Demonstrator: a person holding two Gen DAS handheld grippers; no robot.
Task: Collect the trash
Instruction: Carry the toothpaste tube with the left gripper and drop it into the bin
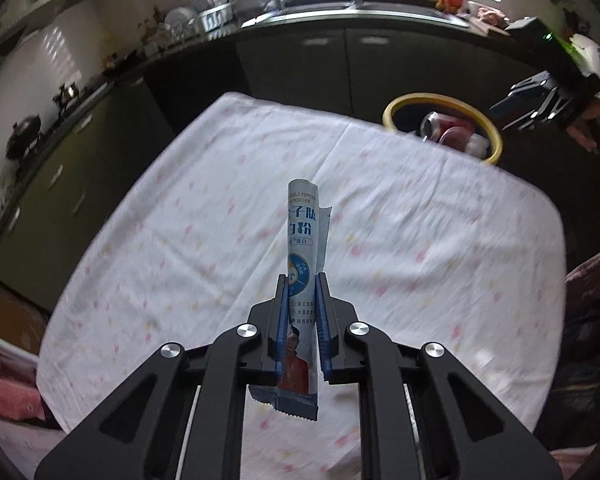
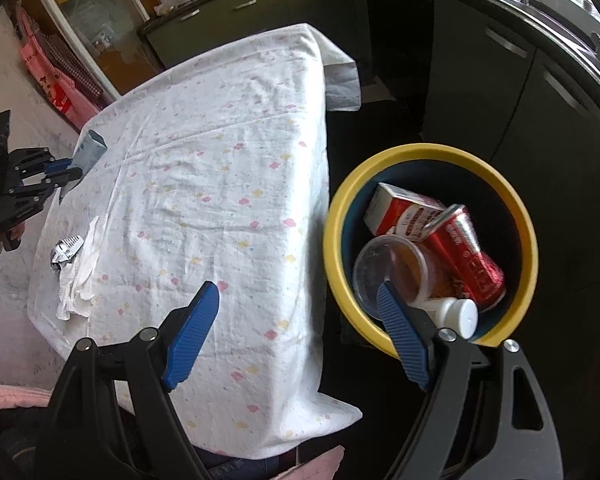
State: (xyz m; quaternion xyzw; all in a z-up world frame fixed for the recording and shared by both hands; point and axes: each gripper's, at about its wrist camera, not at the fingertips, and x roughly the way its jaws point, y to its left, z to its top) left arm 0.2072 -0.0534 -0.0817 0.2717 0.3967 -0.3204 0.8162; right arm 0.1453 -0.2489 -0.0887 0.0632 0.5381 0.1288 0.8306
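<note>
My left gripper is shut on a blue-and-white protein powder sachet and holds it above the white clothed table. The left gripper also shows in the right wrist view with the sachet. My right gripper is open and empty, above the table edge beside the yellow-rimmed bin; it shows in the left wrist view. The bin holds a red can, a red carton, a clear cup and a white bottle. A crumpled foil wrapper and a white tissue lie on the table.
Dark kitchen cabinets and a counter with a sink stand behind the table. A stove with a pot is at the left. A red checked bag leans near a glass cabinet.
</note>
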